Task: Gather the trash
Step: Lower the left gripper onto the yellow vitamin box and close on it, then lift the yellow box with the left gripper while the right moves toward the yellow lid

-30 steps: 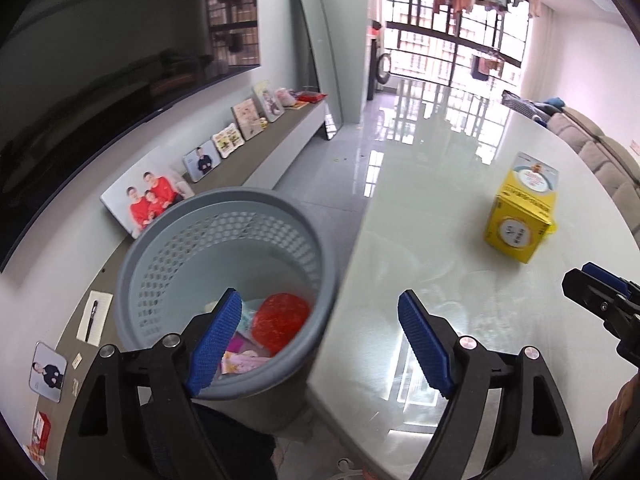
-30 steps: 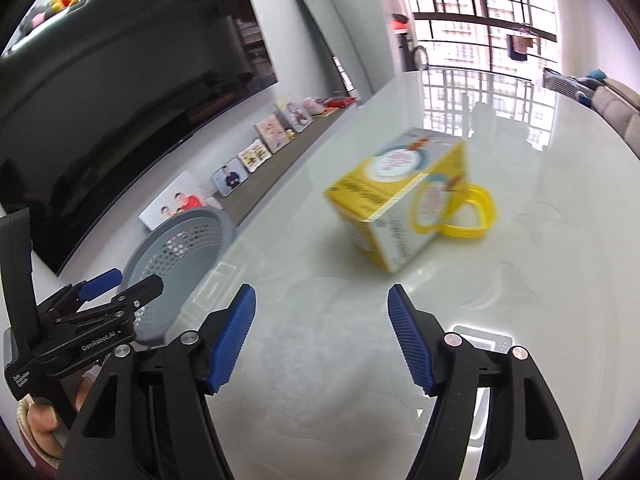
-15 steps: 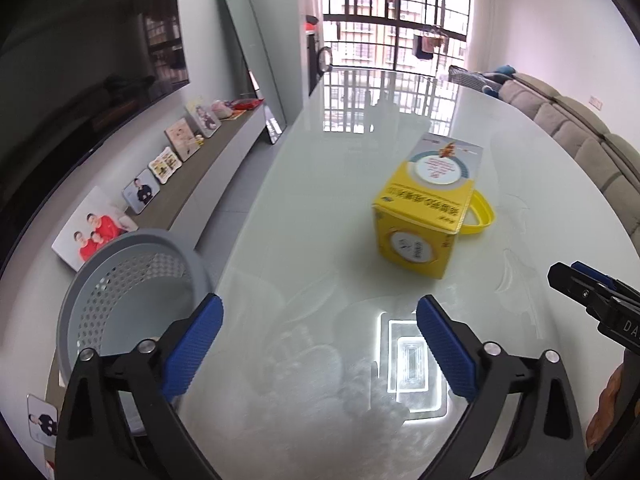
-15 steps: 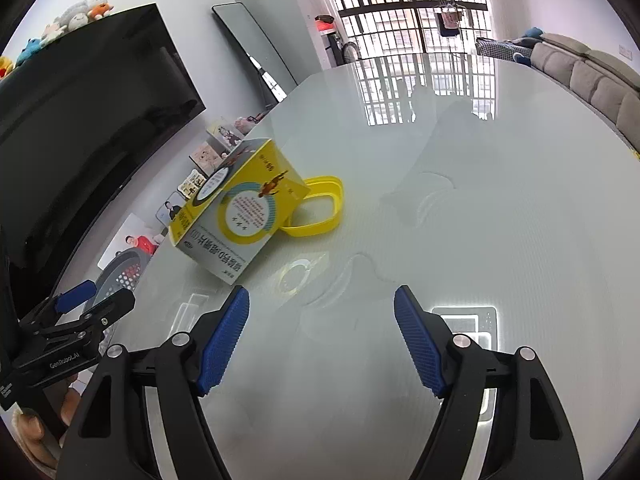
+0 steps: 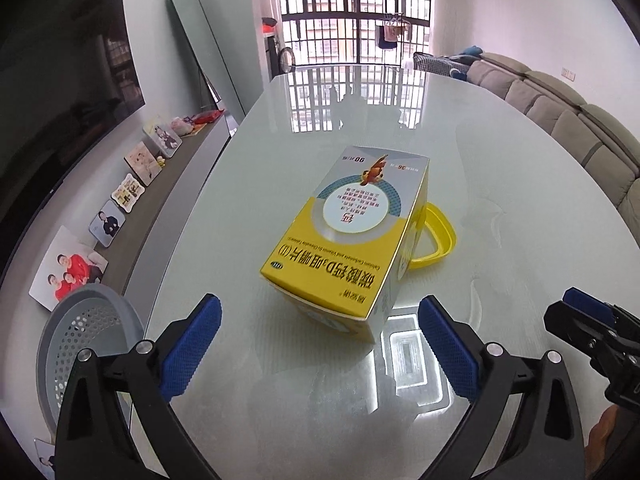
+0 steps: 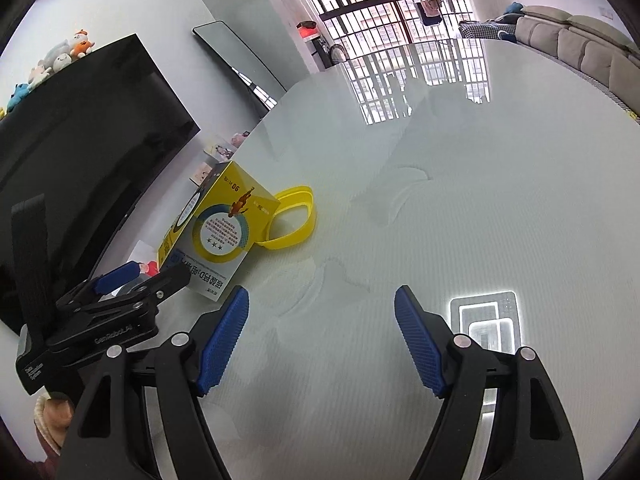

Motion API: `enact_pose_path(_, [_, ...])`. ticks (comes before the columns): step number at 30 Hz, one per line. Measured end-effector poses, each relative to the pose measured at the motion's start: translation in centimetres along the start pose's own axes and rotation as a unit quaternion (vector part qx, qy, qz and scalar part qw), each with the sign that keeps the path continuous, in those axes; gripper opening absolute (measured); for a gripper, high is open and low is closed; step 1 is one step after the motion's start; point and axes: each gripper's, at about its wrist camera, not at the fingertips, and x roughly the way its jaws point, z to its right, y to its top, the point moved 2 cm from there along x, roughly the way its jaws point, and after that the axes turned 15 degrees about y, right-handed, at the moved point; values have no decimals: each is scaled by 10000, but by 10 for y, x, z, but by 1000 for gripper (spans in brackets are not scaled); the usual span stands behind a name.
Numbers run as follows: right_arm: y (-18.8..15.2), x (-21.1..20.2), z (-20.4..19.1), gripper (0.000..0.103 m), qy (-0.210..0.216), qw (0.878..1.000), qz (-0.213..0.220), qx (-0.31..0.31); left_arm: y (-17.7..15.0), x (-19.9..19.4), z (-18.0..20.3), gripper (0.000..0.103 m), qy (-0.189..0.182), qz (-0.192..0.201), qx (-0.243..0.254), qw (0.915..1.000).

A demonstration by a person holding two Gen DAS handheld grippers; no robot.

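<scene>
Glossy white counter [image 5: 520,184] fills both views, with a lounge and barred window beyond. On it, the left hand-held gripper [image 5: 320,344] is released, jaws wide, and the box [image 5: 352,236] lies straight ahead, just beyond its tips, long axis running away toward the far side, a yellow handle [image 5: 436,240] on its right. The right hand-held gripper [image 6: 322,342], also released and empty, has the box off to its left, so the left one looks nearer. A bin [image 5: 88,336] stands near left, below the counter edge.
</scene>
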Motion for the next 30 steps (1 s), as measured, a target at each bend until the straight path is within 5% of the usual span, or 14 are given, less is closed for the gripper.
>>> enact_pose_path(14, [1, 0, -1, 73, 133, 9999, 27, 70, 17, 33, 17, 96, -116, -87, 83, 9999])
enact_pose_path(19, [1, 1, -2, 73, 140, 9999, 30, 80, 20, 34, 14, 82, -163, -69, 94, 9998])
enact_pose_path(30, [-2, 5, -6, 73, 71, 10000, 12, 38, 13, 7, -3, 75, -177, 103, -160, 9997])
